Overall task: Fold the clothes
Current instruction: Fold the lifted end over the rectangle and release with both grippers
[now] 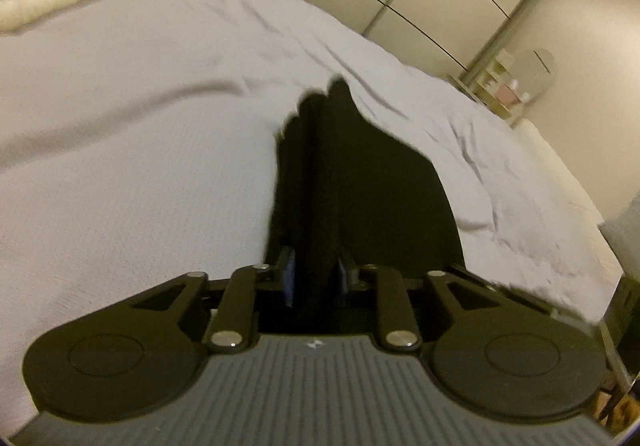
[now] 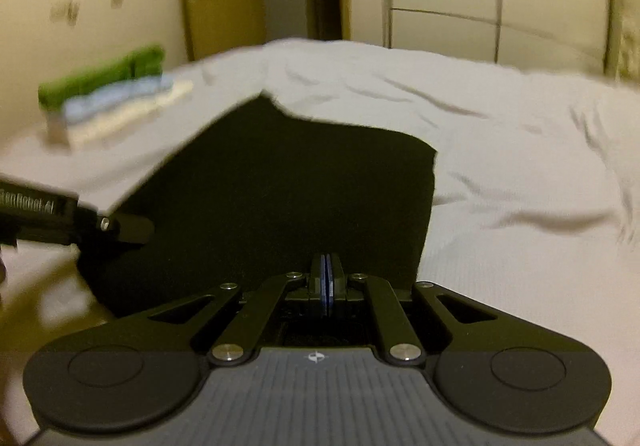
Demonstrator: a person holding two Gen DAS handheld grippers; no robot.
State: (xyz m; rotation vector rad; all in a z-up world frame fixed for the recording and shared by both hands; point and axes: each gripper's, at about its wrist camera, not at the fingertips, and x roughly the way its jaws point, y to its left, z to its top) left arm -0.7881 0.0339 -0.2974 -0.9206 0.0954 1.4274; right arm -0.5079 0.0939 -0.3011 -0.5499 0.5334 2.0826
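Carrying a black garment over the bed with both grippers

Keeping the two grips level and the cloth taut between them looks like the way to do this step well: the black garment hangs between the claws, and a slack span would probably crease when it is laid on the white bedsheet. I judge the fold is mid-way, with the piece not yet set down.

Seen from the left wrist, the left gripper stands narrow, its jaws pressed on a thick bunched fold of the garment that runs up the middle of the frame. Seen from the right wrist, the right gripper is nearly closed, pads almost meeting; the garment spreads just ahead of it across the centre, and it seems to pinch the near edge, though that edge is hidden. A stack of folded clothes lies at upper left, well apart.
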